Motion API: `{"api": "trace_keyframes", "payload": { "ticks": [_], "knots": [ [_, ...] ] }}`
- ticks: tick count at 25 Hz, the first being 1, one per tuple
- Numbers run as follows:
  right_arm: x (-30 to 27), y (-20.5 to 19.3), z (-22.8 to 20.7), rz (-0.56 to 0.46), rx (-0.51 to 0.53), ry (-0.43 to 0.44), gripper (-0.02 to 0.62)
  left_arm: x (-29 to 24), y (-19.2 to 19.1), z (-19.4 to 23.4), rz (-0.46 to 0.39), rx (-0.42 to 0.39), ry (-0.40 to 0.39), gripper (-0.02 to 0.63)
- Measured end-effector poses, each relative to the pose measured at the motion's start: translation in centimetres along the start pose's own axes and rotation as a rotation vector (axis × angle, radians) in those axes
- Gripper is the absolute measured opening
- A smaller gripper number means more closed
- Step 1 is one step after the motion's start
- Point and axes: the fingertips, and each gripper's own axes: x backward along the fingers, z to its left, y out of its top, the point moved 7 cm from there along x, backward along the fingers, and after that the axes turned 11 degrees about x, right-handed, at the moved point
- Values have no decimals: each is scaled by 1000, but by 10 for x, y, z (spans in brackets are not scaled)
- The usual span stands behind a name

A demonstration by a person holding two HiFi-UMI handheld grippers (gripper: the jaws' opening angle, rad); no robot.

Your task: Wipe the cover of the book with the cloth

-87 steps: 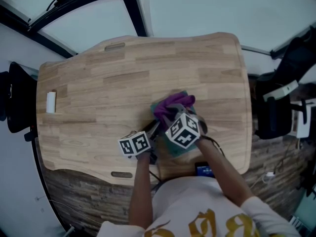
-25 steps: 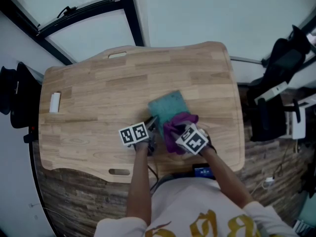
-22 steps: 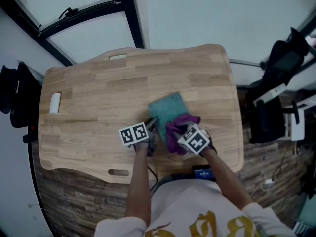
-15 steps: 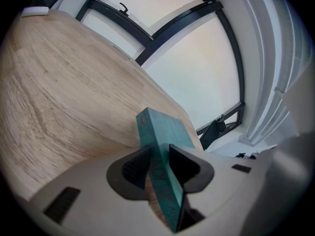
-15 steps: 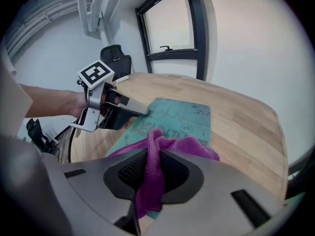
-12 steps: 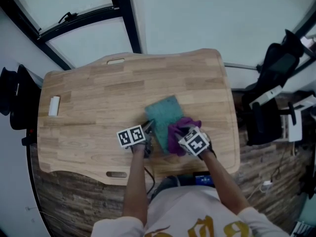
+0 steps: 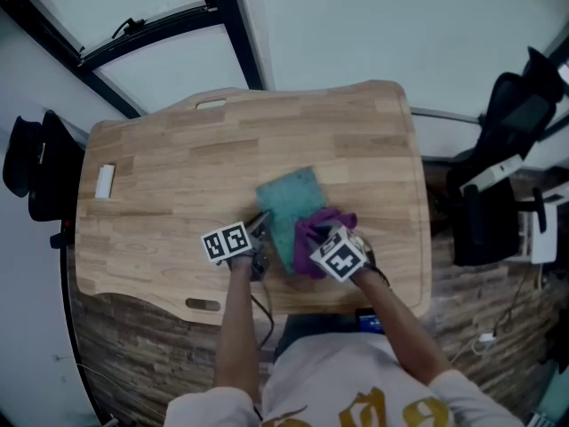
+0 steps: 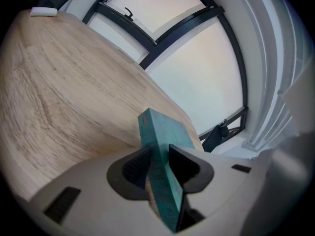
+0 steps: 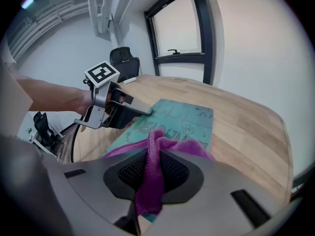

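Note:
A teal book (image 7: 286,205) lies flat on the wooden table (image 7: 178,176), near its front edge. My left gripper (image 7: 259,235) is shut on the book's near left edge; in the left gripper view the book (image 8: 162,176) stands edge-on between the jaws. My right gripper (image 7: 313,245) is shut on a purple cloth (image 7: 311,231), which rests on the near right part of the cover. In the right gripper view the cloth (image 9: 155,166) is bunched between the jaws, with the book (image 9: 184,119) and the left gripper (image 9: 147,111) beyond it.
A small white block (image 7: 105,181) lies at the table's far left edge. Black chairs stand off the left side (image 7: 36,172) and the right side (image 7: 498,194). Windows with black frames (image 7: 222,16) run behind the table.
The purple cloth has slid from the far end of the cover to its near right part. In the last second it has barely moved. The left gripper has kept its hold on the book's edge.

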Motion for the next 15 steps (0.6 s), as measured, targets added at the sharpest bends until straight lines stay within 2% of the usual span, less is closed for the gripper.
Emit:
{"api": "trace_keyframes", "payload": {
  "ticks": [2, 8, 15],
  "knots": [
    [-1, -6, 1, 2, 17, -7, 66, 1, -4, 1, -16, 8, 12, 120],
    [-1, -11, -3, 8, 3, 58, 64, 2, -8, 3, -37, 61, 7, 120],
    [1, -5, -4, -18, -11, 86, 63, 3, -10, 0, -74, 51, 29, 120]
  ]
}}
